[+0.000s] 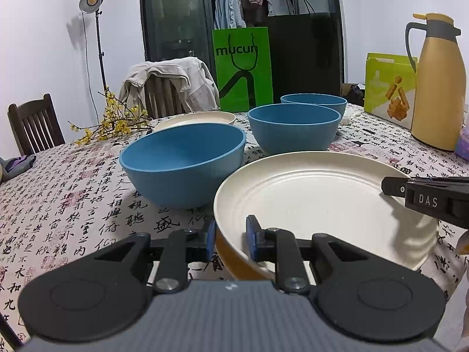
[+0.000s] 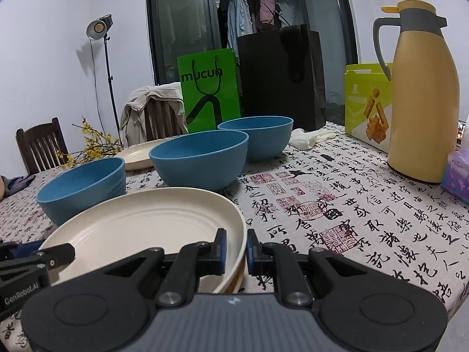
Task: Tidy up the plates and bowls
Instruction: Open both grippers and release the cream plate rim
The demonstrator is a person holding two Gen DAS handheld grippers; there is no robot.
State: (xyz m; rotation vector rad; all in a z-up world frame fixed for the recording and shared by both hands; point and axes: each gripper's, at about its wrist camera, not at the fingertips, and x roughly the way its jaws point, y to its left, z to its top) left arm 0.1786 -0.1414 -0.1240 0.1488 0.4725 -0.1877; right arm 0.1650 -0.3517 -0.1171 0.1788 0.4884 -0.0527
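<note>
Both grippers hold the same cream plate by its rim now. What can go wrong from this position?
1. The left gripper and right gripper pinch only the thin rim of the near plate, on opposite sides. If one hand moves unevenly, the plate may tilt or slip out.
2. The nearest blue bowl stands close beside the plate; moving the plate toward that side could knock it.
</note>
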